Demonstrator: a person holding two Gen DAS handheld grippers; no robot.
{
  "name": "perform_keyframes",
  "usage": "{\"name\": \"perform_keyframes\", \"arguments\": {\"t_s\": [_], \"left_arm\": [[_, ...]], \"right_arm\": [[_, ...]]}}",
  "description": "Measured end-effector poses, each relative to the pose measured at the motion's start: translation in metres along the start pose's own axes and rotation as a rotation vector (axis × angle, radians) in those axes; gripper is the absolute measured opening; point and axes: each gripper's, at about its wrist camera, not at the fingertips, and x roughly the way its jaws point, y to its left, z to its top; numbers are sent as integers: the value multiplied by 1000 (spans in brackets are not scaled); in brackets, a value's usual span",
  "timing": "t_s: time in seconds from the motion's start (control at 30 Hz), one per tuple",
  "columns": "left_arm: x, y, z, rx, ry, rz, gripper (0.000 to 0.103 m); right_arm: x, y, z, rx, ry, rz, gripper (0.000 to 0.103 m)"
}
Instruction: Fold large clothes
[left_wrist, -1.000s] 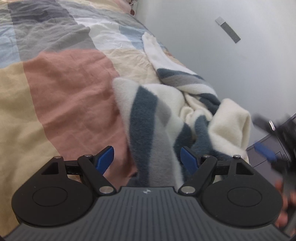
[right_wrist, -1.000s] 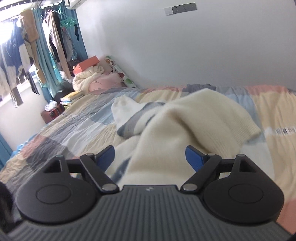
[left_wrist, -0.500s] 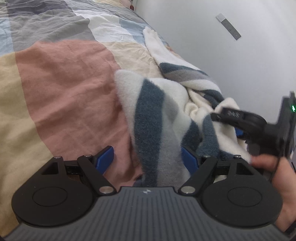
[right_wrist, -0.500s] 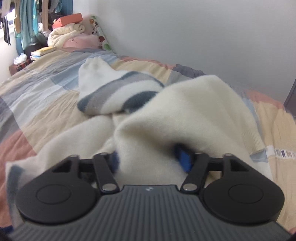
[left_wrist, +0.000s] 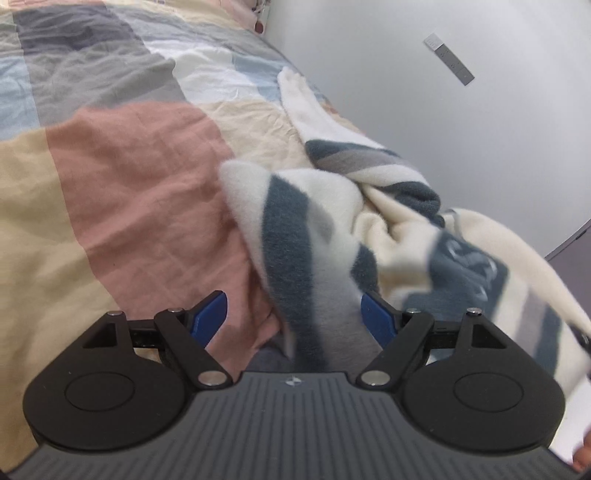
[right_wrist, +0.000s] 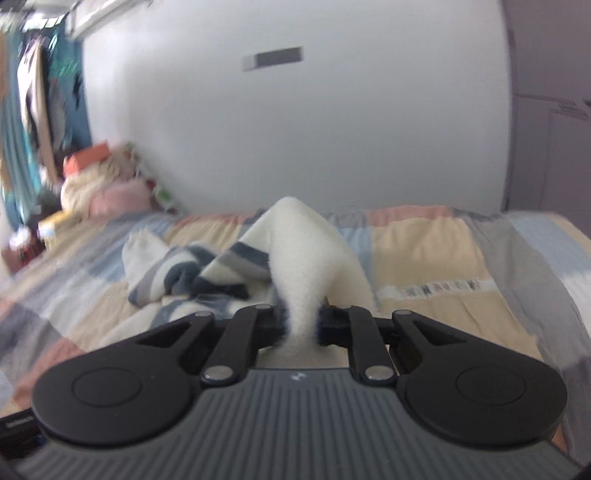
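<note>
Garment: we see a fluffy cream sweater with navy and grey stripes (left_wrist: 332, 221) lying rumpled on the bed's patchwork quilt of pink, beige and grey squares (left_wrist: 129, 177), near the wall.
Left hand-held gripper (left_wrist: 295, 314): we hold it spread wide, a striped fold lying between its blue pads, not pinched.
Right hand-held gripper (right_wrist: 301, 325): its jaws have just been closing; we now pinch a cream fold, lifted into a peak.

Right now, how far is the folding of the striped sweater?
Early stage. Done: nothing folded; the striped sweater lies crumpled on the patchwork bed cover. In hand: the right gripper has just closed on a cream part and lifts it; the left gripper is open around a striped part, not pressing. Left: spreading it flat, then every fold.
</note>
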Motion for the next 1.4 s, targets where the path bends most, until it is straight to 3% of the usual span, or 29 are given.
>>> {"name": "perform_keyframes", "arguments": {"t_s": [0.3, 0.53, 0.67, 0.7, 0.77, 0.8, 0.9, 1.03, 1.2, 1.4], "left_arm": [[-34, -16, -10, 52, -27, -9, 83], [-45, -34, -39, 107, 33, -54, 83], [-38, -36, -48, 107, 77, -57, 83], [-37, -36, -49, 107, 82, -55, 83], [-34, -36, -50, 103, 89, -54, 83], [-33, -36, -50, 98, 90, -53, 83], [-33, -35, -48, 86, 90, -53, 83], [-32, -32, -41, 69, 79, -57, 83], [-31, -28, -30, 54, 60, -54, 83], [-21, -24, -21, 35, 64, -43, 83]], "right_arm": [[-107, -50, -50, 103, -86, -81, 14], [-117, -104, -101, 274, 104, -202, 17], [-118, -105, -99, 283, 118, -215, 28], [-120, -107, -99, 286, 118, -220, 39], [-124, -112, -99, 298, 115, -227, 79], [-127, -113, -98, 304, 107, -226, 84], [-133, -113, -92, 278, 90, -226, 82], [-124, -95, -73, 182, 91, -186, 83], [-80, -44, -49, 13, 144, -93, 86], [-18, 23, -35, -144, 183, 186, 86]]}}
